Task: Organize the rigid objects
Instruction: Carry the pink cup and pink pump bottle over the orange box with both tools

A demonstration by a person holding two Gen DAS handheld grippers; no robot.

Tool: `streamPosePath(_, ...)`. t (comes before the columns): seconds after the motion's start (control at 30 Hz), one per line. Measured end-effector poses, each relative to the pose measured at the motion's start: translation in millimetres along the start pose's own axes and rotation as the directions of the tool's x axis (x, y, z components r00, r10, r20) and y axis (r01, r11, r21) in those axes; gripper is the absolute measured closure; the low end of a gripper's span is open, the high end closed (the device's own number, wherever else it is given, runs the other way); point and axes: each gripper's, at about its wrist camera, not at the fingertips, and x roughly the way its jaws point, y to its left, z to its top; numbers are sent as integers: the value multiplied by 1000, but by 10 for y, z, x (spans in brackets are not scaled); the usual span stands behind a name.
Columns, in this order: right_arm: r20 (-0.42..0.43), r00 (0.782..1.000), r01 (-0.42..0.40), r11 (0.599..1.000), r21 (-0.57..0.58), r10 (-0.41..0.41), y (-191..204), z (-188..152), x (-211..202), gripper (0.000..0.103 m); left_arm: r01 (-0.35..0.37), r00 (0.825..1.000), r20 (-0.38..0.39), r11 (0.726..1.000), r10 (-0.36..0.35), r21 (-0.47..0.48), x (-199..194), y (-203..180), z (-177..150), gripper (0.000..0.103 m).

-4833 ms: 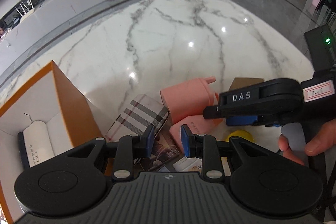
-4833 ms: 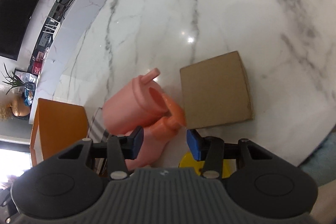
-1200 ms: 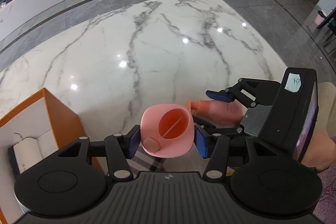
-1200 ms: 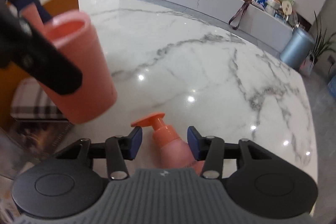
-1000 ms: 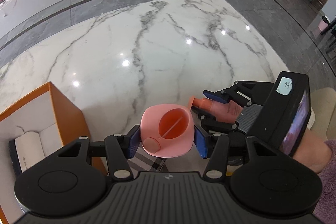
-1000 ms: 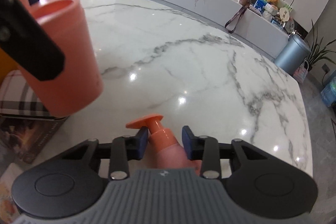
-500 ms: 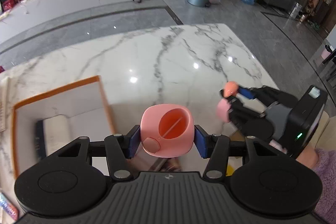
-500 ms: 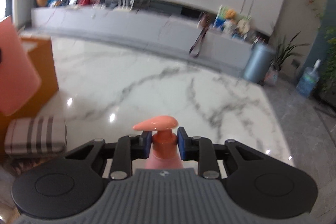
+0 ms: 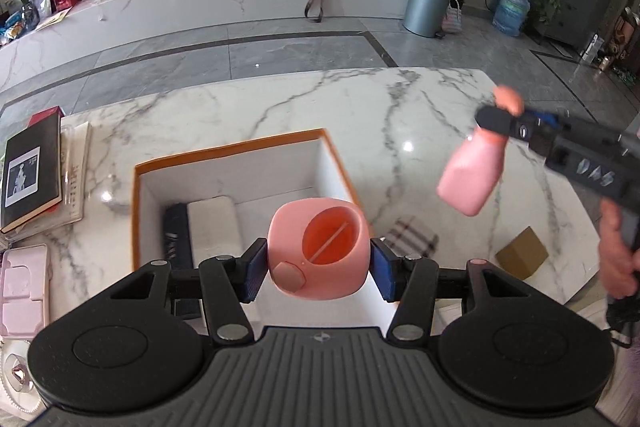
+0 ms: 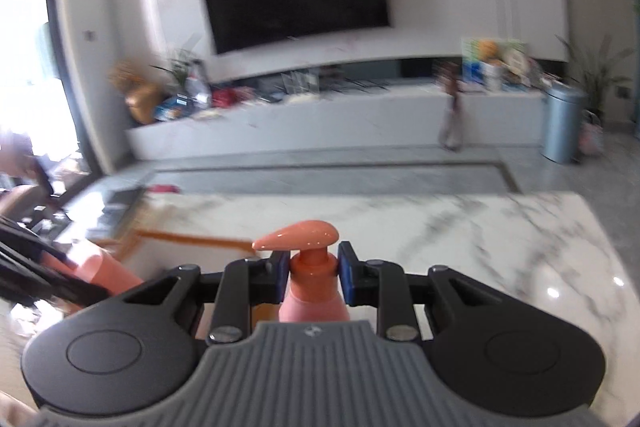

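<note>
**Both grippers loaded and lifted over the marble table**

Left gripper (image 9: 318, 269) is clamped on a pink cup (image 9: 318, 247), its blue pads pressed to the cup's sides, mouth facing up. Directly beneath and ahead of it sits the orange-rimmed box (image 9: 138, 187), white inside, with a white case (image 9: 214, 227) lying at the bottom; the near part of the box is hidden behind the cup and the gripper body. Just right of the cup, a plaid case (image 9: 414, 237) peeks out on the marble table (image 9: 248, 119), partly covered by the finger. Farther right lies a small cardboard box (image 9: 522, 253).

Right gripper (image 10: 312, 273) is closed on the neck of a pink pump bottle (image 10: 314, 297), whose lower body is cut off behind the gripper. The right wrist view is smeared, so the box edge there is only an orange streak. Seen from the left, the bottle hangs high to the right, well apart from the cup.

Beyond the box the tabletop is open up to its far edge. To the left are books (image 9: 32, 173).

Half a second ago the box lay off to the left; now it is under the cup.
</note>
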Motion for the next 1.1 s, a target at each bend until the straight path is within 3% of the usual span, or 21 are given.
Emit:
streamPosePath(0.13,-35,993,-116,993,-10,115,415,187,218,77,10,1000,-5,1000,-10,-1,79,236,-40,42)
streamPosePath(0.23,-93,984,-159,986,-44,154,677,224,492,77,26,1000,-8,999,-26,19,178,390,-63,42)
streamPosePath(0.47,-271,951,-189,974,-124,150,884,76,1275,77,71,997,-28,988,-67,138,581,544,-58,42)
streamPosePath(0.67,-362,926,-184,965,-187,107,840,-43,1646,77,80,996,-57,977,-70,195,968,616,-24,42)
streamPosePath(0.83,-393,915,-219,935,-280,97,825,-130,1815,77,78,995,-74,967,-62,241,1165,586,-38,42)
streamPosePath(1.1,-422,900,-282,886,-367,111,764,-197,2022,77,66,996,-77,974,-50,217,1325,624,-5,42)
